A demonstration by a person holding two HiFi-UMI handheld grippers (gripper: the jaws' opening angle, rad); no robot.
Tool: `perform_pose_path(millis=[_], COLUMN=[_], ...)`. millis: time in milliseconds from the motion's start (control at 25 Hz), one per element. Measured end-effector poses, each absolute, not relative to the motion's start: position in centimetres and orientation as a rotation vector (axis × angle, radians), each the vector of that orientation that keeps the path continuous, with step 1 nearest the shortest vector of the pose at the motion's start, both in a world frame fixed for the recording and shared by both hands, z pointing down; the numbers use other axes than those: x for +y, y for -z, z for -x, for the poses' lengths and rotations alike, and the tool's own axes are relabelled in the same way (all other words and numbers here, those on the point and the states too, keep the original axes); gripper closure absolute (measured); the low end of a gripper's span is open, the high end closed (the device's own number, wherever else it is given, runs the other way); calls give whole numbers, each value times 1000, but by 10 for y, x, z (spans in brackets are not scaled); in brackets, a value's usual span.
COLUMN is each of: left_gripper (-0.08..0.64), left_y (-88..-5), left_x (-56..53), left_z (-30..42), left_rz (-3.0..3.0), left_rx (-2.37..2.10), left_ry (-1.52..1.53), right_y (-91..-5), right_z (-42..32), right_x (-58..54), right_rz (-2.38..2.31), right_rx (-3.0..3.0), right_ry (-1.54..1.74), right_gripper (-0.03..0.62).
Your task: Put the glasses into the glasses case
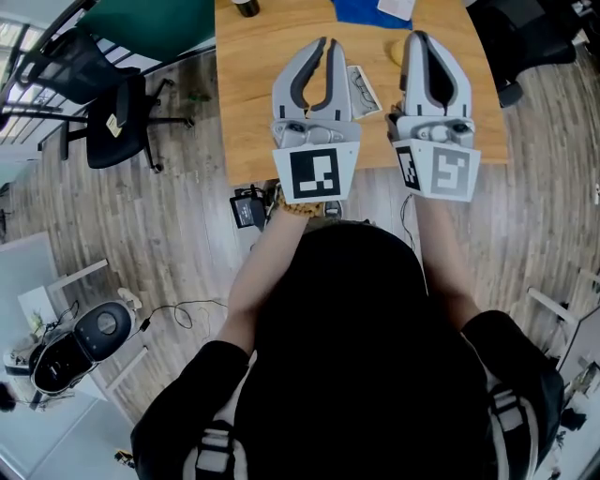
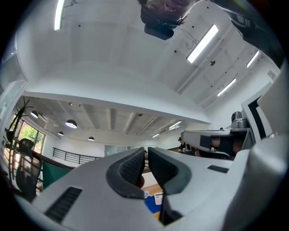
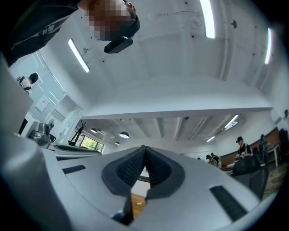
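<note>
Worktop (image 1: 253, 94): light wood, across the top of the head view, with grey plank floor (image 1: 187, 244) around it.

Left gripper (image 1: 328, 42): up over the worktop, jaws a narrow slit apart, nothing between them. Right gripper (image 1: 418, 36): level with it and just beside it, jaw tips pressed together, nothing gripped.

Glasses (image 1: 364, 92): dark frame lying on a pale rectangle on the worktop, in the gap between the two grippers. The left gripper's body covers its near-left part. Cannot tell whether the pale rectangle is the case.

Around them:
- yellowish thing (image 1: 397, 52), just beside the right gripper and partly hidden by it
- blue thing (image 1: 361, 11) at the far edge, with a white sheet (image 1: 397, 7) on it
- dark round thing (image 1: 246, 7) at the far left corner of the worktop
- black office chair (image 1: 117, 112) on the floor, left of the worktop
- small black box (image 1: 248, 208) with cables, on the floor by the near edge
- white-and-black machine (image 1: 80, 342), lower left, well apart from the rest

The person's dark hair (image 1: 356, 319) and sleeves fill the lower middle of the head view.

View differences: both gripper views tilt upward and neither shows the glasses.
- Left gripper view: white ceiling with strip lights (image 2: 203, 43), round lamps (image 2: 71, 123) and a railing (image 2: 74, 157). Below the jaws there is only a sliver of wood and blue.
- Right gripper view: a window with greenery (image 3: 90, 143), far-off people (image 3: 241, 146), and a strip of wood under the jaws.
</note>
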State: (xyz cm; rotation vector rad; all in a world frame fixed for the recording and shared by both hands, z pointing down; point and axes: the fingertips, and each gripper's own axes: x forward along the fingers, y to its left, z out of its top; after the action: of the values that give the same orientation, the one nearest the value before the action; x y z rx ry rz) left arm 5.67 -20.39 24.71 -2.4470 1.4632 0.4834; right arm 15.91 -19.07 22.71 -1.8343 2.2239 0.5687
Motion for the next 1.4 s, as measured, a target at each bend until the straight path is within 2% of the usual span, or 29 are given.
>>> perform_pose_path(millis=[640,1400], left_gripper=[520,520], left_y=[-289,-355], left_x=[-201,-190], left_z=[-74,-75], left_rz=[2503,2557], left_rx=[1445,1432], left_ry=[-384,-234], right_y=[-310,-377], right_z=[-170,-162], right_x=[-183,-166], right_rz=[1878,1916], right_rx=[2328,2424], right_ry=[-278,-111], right_gripper=[588,586])
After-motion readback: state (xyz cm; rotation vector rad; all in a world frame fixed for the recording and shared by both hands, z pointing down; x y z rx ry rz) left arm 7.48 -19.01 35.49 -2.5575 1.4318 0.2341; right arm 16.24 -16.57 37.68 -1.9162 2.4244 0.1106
